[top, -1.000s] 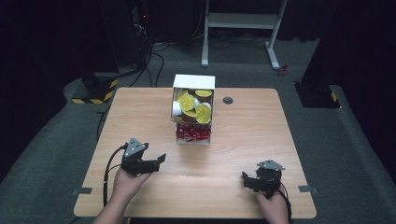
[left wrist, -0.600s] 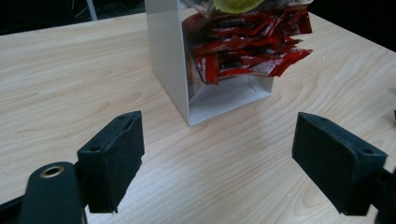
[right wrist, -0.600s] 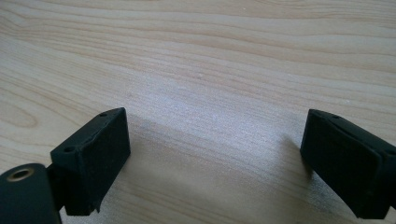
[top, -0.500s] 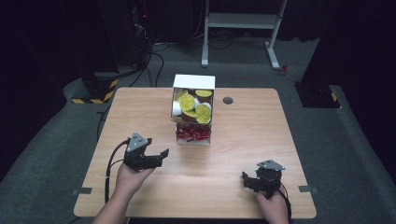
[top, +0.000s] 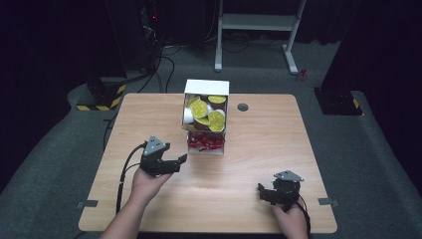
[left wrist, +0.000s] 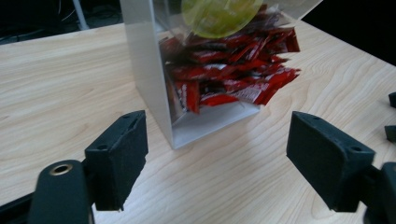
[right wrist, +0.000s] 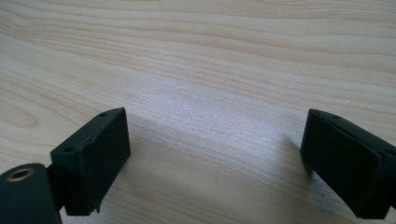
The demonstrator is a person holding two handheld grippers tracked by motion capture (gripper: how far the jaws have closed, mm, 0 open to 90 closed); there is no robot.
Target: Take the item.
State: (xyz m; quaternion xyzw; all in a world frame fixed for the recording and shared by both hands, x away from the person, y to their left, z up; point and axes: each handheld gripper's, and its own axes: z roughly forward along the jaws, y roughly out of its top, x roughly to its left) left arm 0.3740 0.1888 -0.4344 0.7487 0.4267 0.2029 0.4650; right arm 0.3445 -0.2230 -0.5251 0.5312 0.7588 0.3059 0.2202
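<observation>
Left gripper (top: 180,160) is hovering over the tabletop (top: 259,164) left of centre, its jaws pointing toward the clear dispenser box (top: 206,117) that stands near the middle of the far edge. The jaws are standing wide with nothing between them, though they have just been closing a little. In the left gripper view the open gap is framing the box's lower tray, where red sachets (left wrist: 233,79) are piled and spilling toward the open front. Yellow-lidded cups (top: 209,112) are filling the upper compartment.

Right gripper (top: 263,193) is resting low near the near right corner of the tabletop, well apart from the box; its jaws are also spread wide and empty, looking at bare wood.

Judgement: the step in hand is the left gripper's approach to the sachets in the bottom tray.

Notes for doing it well:
- Keep the jaws open until they are straddling a single sachet end; the pile is loose and overlapping, so a wide bite will likely be dragging several out.
- Come in low and level with the tray mouth, aiming at a sachet poking out at the front rather than pushing into the heap.
- Avoid the white side wall (left wrist: 149,70) of the box, which is sitting close to one jaw; a knock could be shifting the whole box or toppling it, since the top is loaded.
- Right gripper is free to be steadying the box if it slides.
</observation>
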